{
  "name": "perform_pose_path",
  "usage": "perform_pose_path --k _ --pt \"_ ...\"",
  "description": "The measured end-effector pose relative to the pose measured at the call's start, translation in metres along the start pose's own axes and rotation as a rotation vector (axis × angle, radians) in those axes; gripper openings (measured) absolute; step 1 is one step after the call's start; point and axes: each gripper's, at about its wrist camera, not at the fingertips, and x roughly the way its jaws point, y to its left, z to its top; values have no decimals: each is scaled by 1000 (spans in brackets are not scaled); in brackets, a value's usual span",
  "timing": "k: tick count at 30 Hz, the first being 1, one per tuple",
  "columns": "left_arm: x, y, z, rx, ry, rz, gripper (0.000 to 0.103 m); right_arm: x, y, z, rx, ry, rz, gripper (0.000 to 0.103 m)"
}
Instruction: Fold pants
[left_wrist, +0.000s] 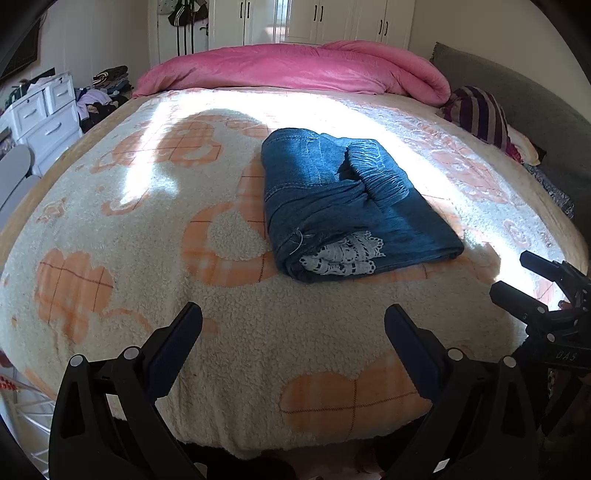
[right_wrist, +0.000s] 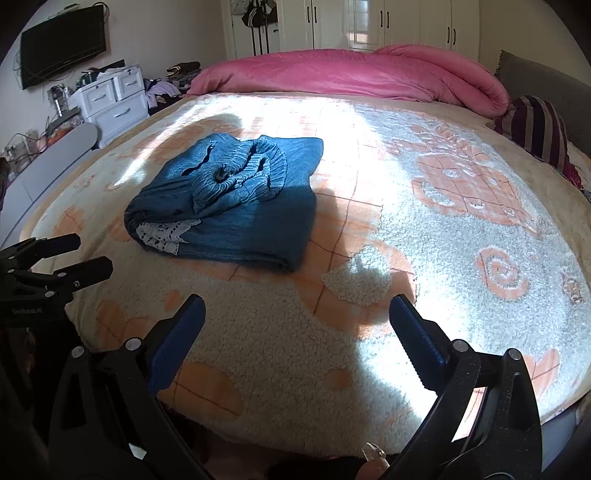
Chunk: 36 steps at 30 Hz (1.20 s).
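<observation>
Bed (left_wrist: 110, 206) fills both views, covered by a cream fleece blanket (right_wrist: 461, 258) with orange plaid flower and swirl shapes, strong sun patch across the middle. Pink duvet (left_wrist: 295, 68) bunched along the far edge, striped dark pillow (left_wrist: 484, 114) at the far right beside a grey headboard (left_wrist: 517, 96). White wardrobe doors (left_wrist: 332, 18) behind. White plastic drawer unit (right_wrist: 110, 99) off the left side of the bed, loose clothes heap (right_wrist: 166, 86) next to it, wall TV (right_wrist: 62, 44) above in the right wrist view. Nothing lies between the grippers and the garment, only bare blanket.

Pants (left_wrist: 343, 206): blue denim, already folded into a compact thick bundle, sitting on the blanket near mid-bed, partly in sun and partly in shade. Gathered elastic waistband (right_wrist: 243, 173) lies on top, crumpled and ridged. White lace trim (left_wrist: 343, 254) pokes out of the near folded end. Edges not very square, top layer rumpled.

Left gripper (left_wrist: 293, 325): jaws spread wide, nothing between them, hovering over the near edge of the bed, short of the pants and not touching them. Right gripper (right_wrist: 297, 314): jaws also spread wide, empty, over bare blanket, with the pants ahead and to its left, apart. Each gripper shows at the side of the other's view, left one (right_wrist: 74, 254) at the left edge, right one (left_wrist: 517, 280) at the right edge, fingers parted there too.
</observation>
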Motion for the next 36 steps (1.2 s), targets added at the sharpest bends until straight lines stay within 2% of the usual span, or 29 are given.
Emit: perform_pose_path --k 17,36 --pt "-3 0 5 -31 -4 -16 99 -3 -4 4 14 -1 6 94" --pt "-7 0 7 -32 -10 5 99 -5 -8 5 29 -5 -11 94"
